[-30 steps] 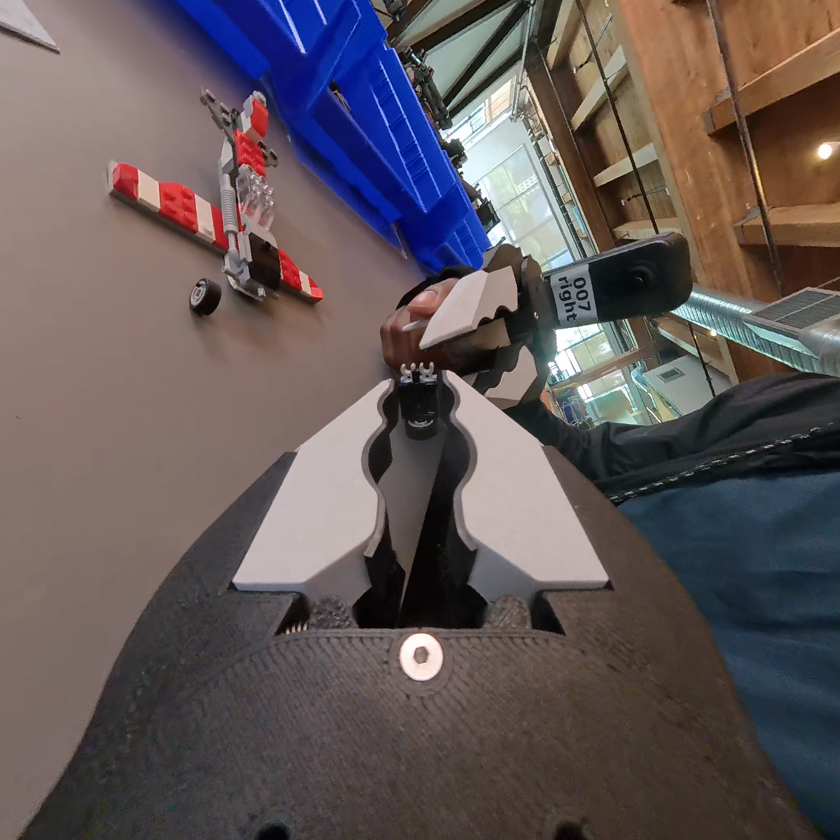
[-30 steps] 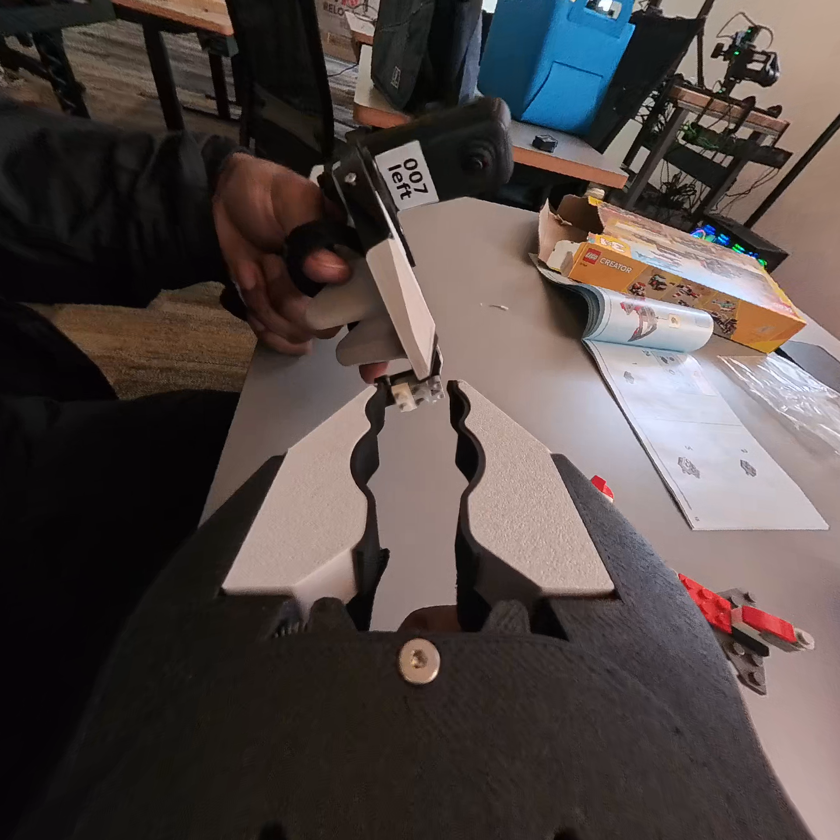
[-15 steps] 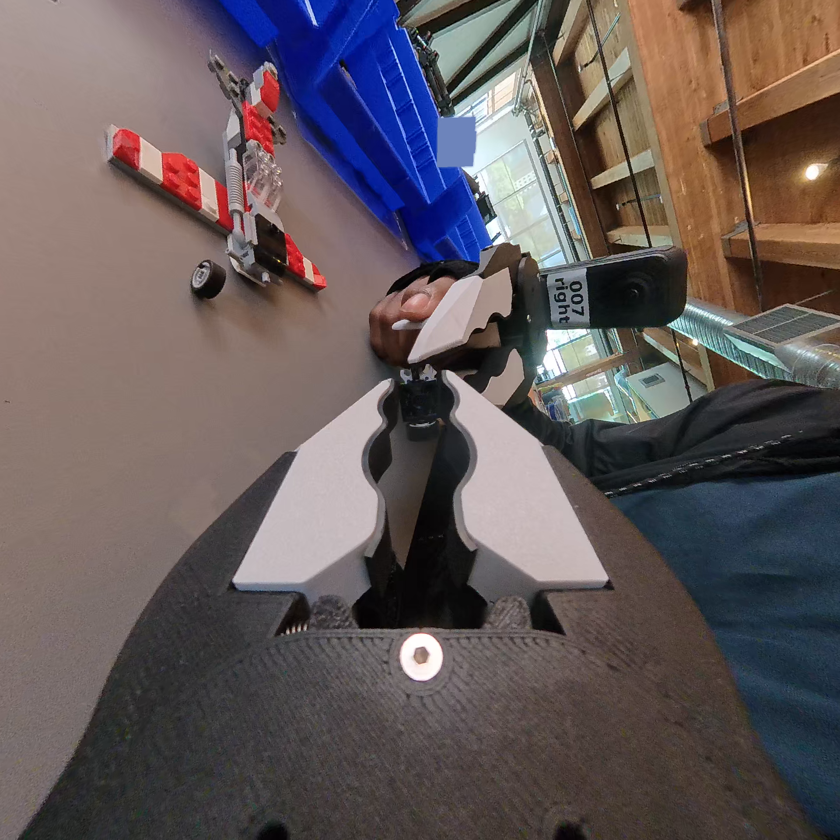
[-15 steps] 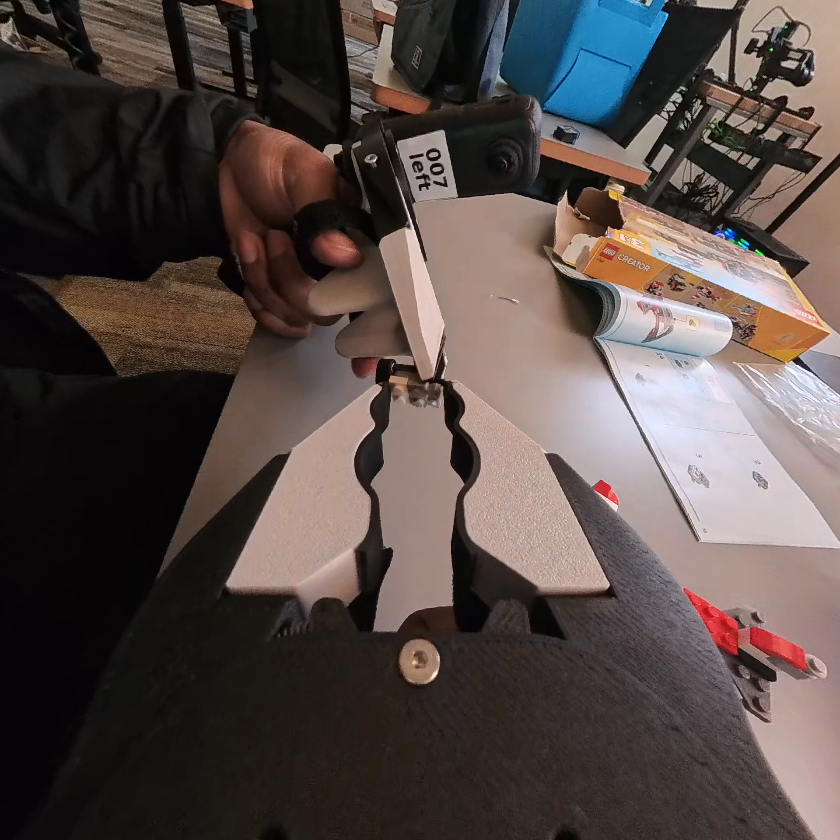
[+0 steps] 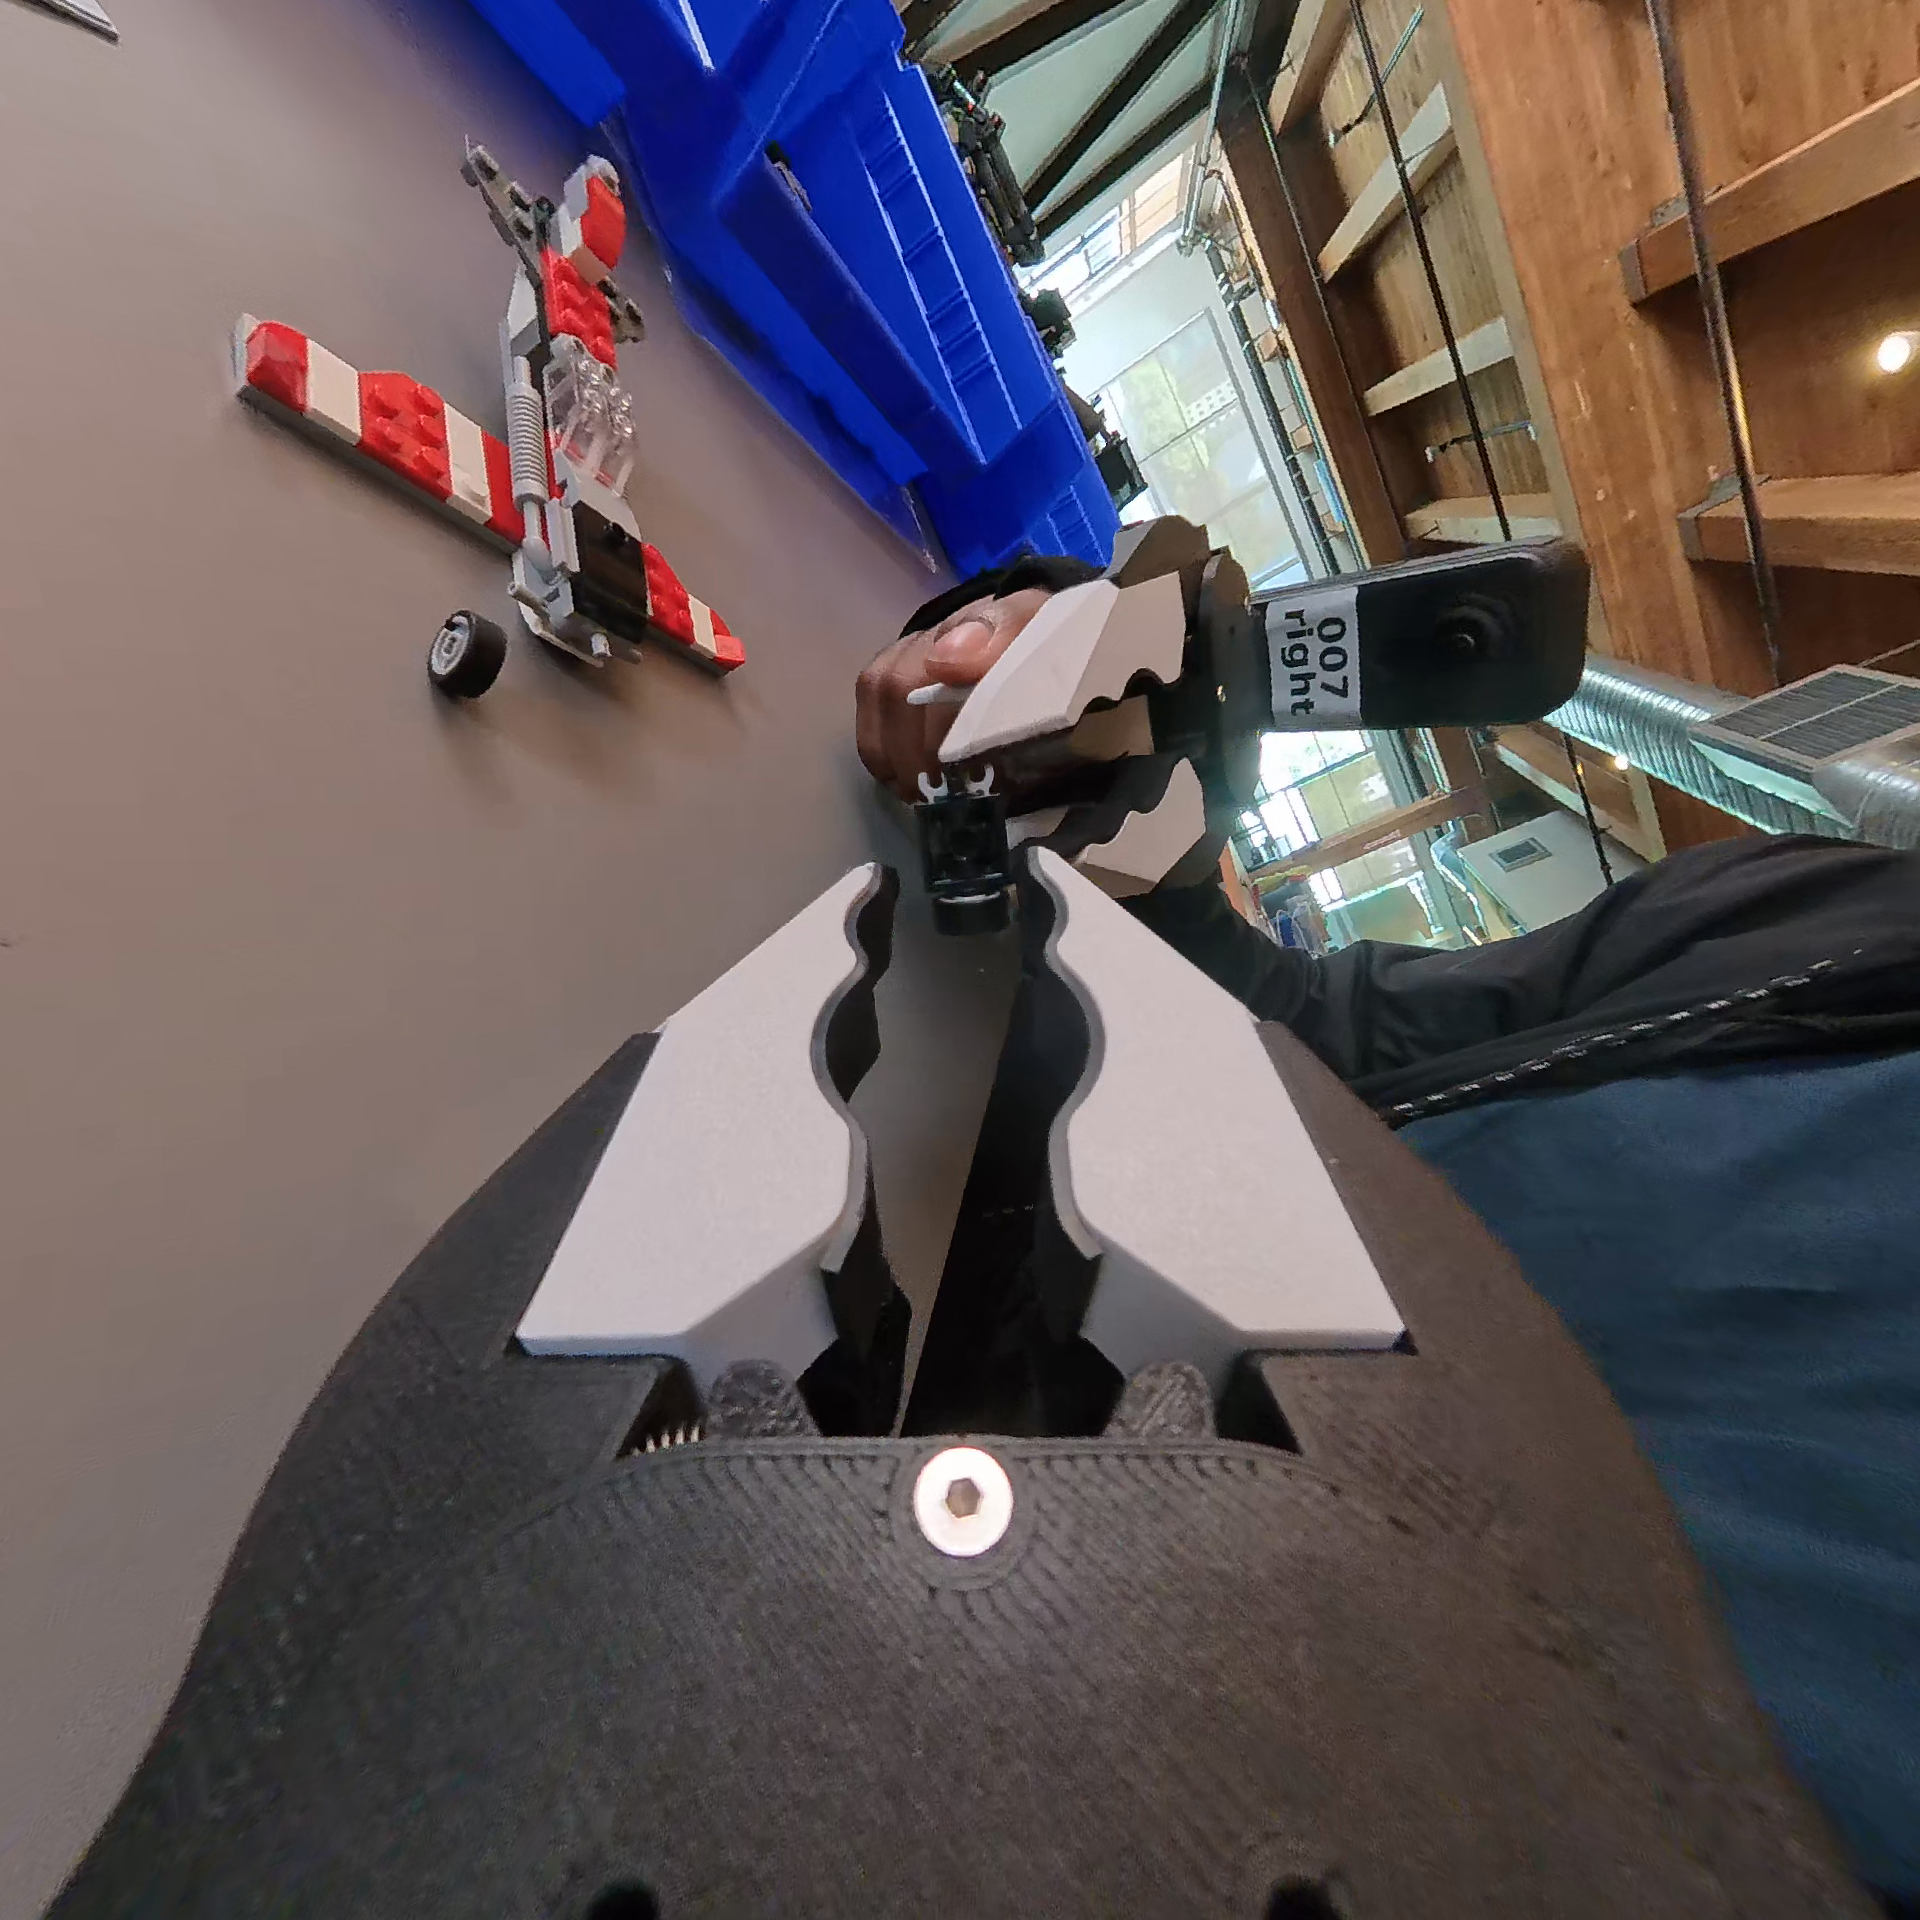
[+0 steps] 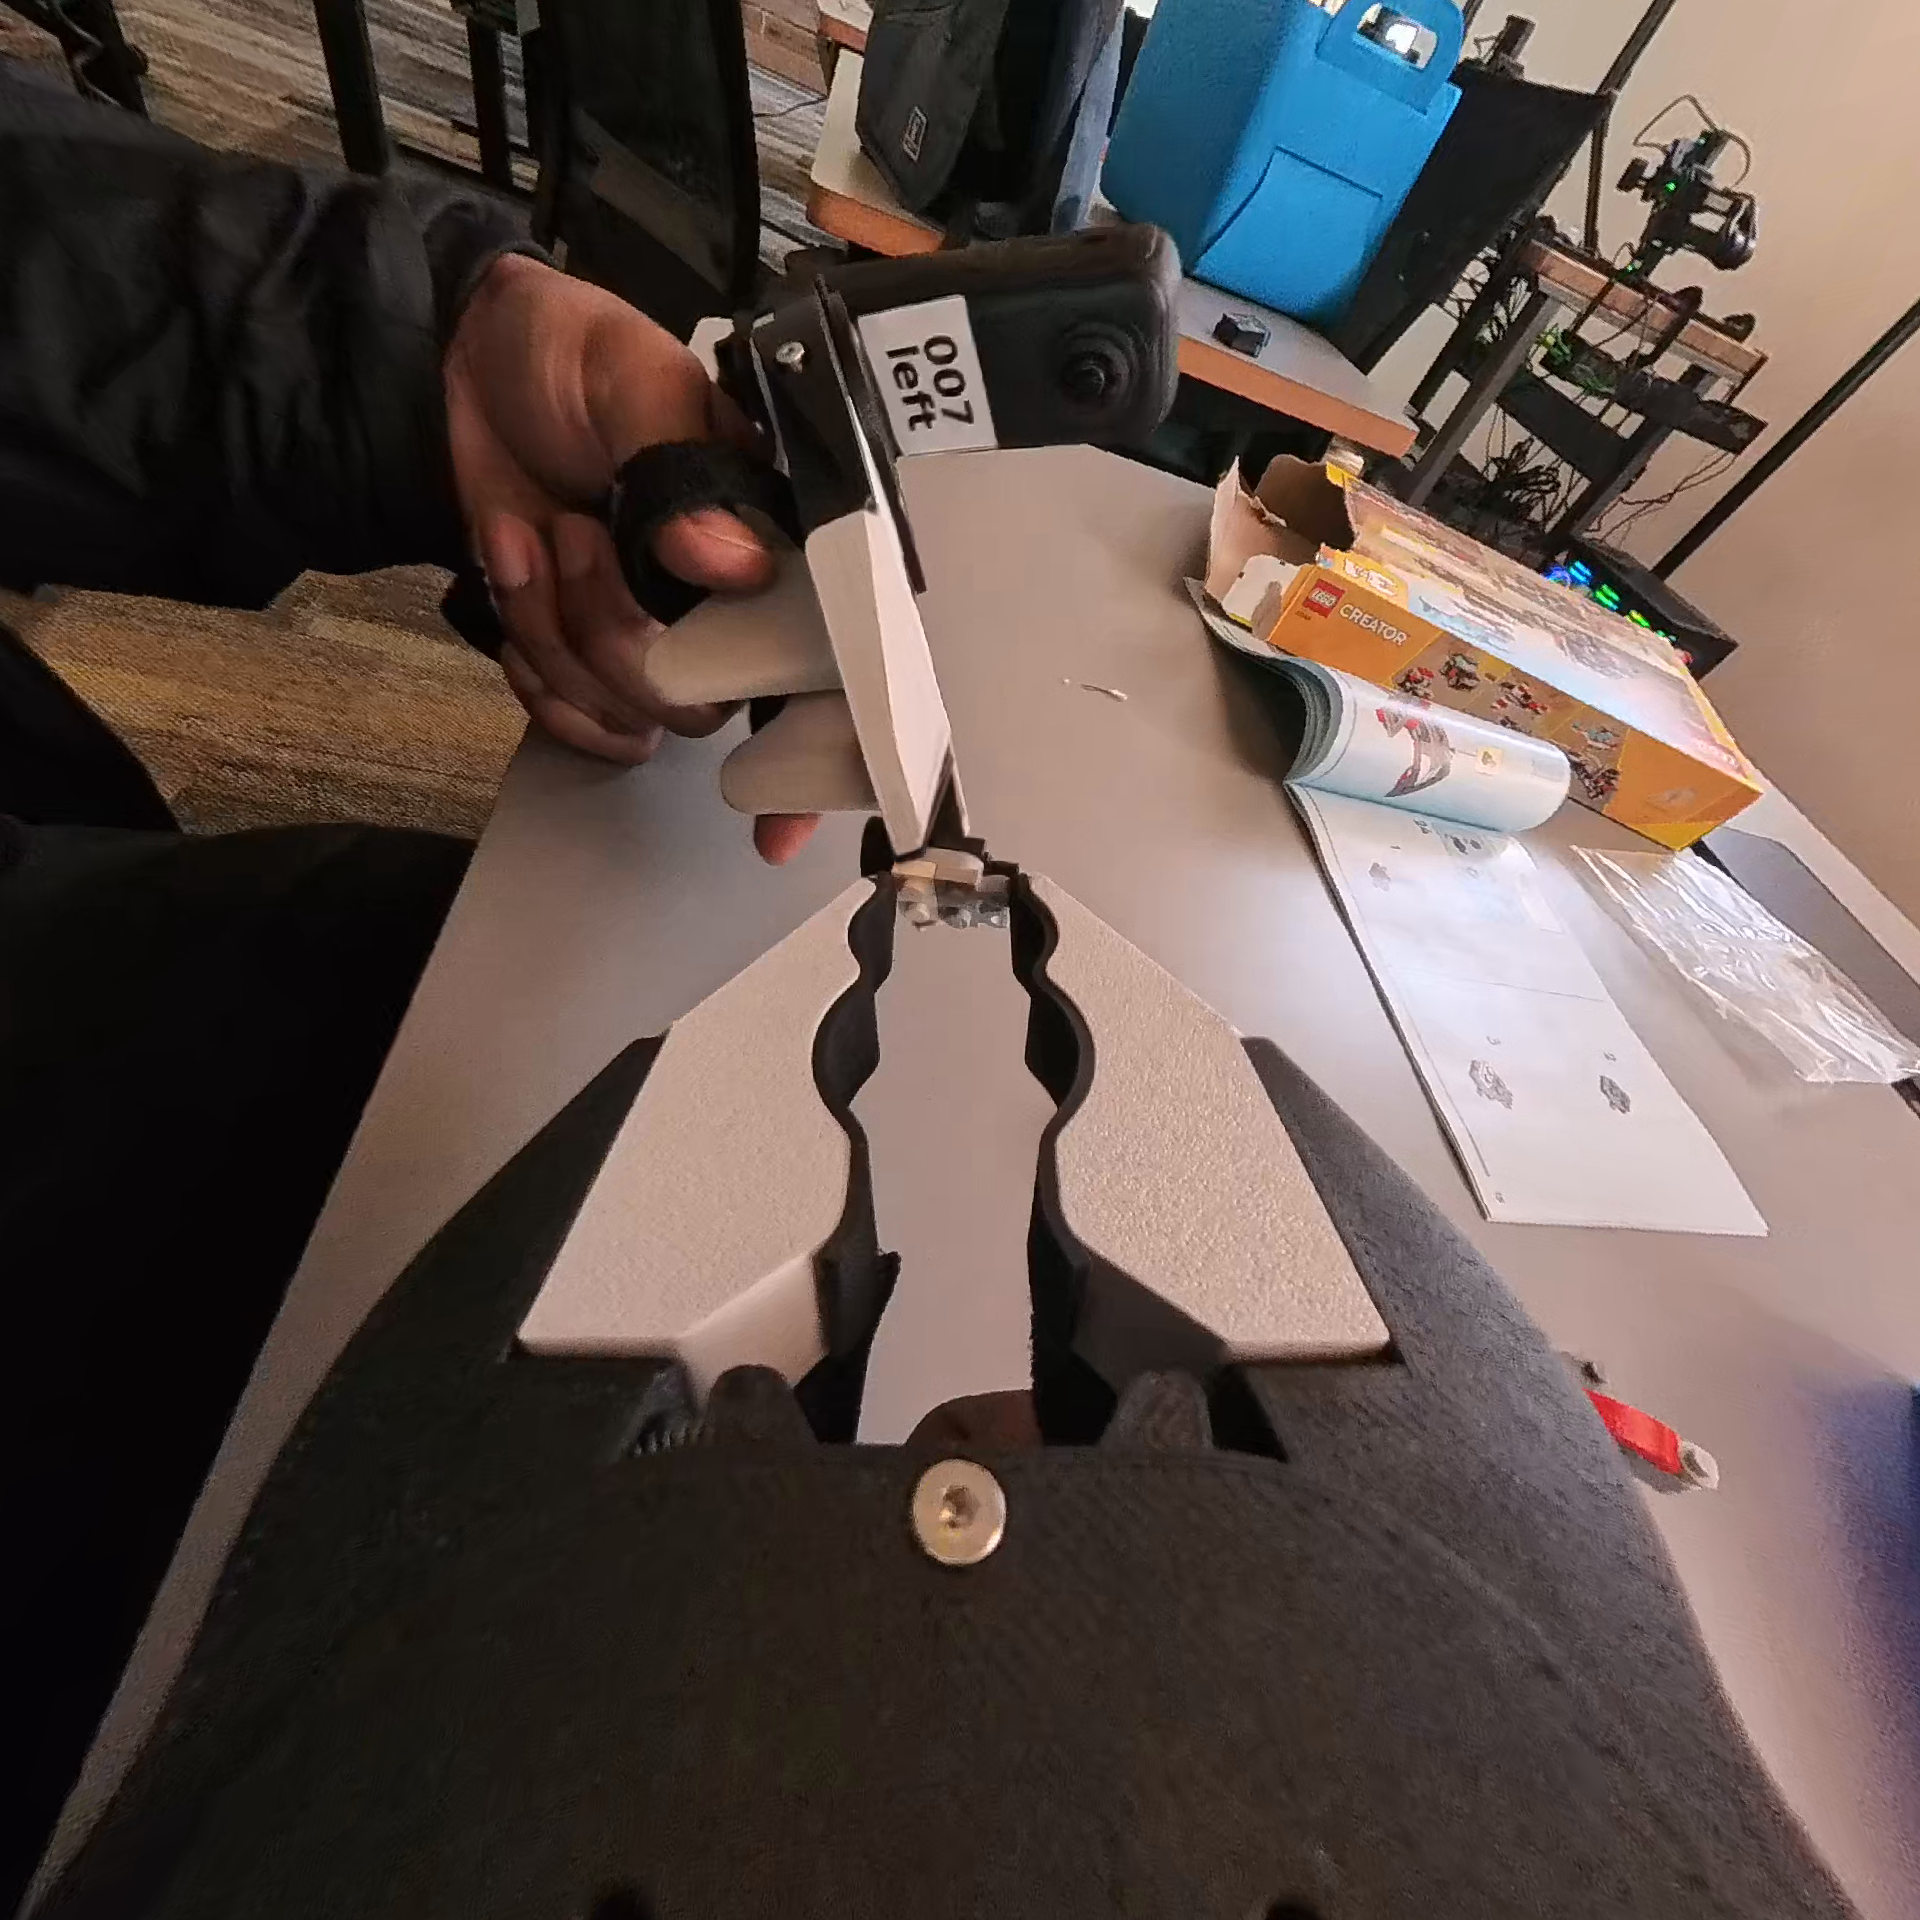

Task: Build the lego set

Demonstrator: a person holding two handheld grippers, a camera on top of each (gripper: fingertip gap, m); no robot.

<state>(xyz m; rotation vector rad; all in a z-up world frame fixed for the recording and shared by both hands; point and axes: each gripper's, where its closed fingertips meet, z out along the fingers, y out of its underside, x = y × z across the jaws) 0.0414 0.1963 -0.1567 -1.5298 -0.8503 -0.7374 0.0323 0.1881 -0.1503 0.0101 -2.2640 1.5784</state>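
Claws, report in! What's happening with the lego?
Both claws pinch one small wheel piece. Lego plane waits on table. Nothing in the way.

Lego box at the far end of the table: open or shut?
Open. In the right wrist view the orange Lego box has torn cardboard flaps standing up at its near end. Whether anything is left inside, cannot tell.
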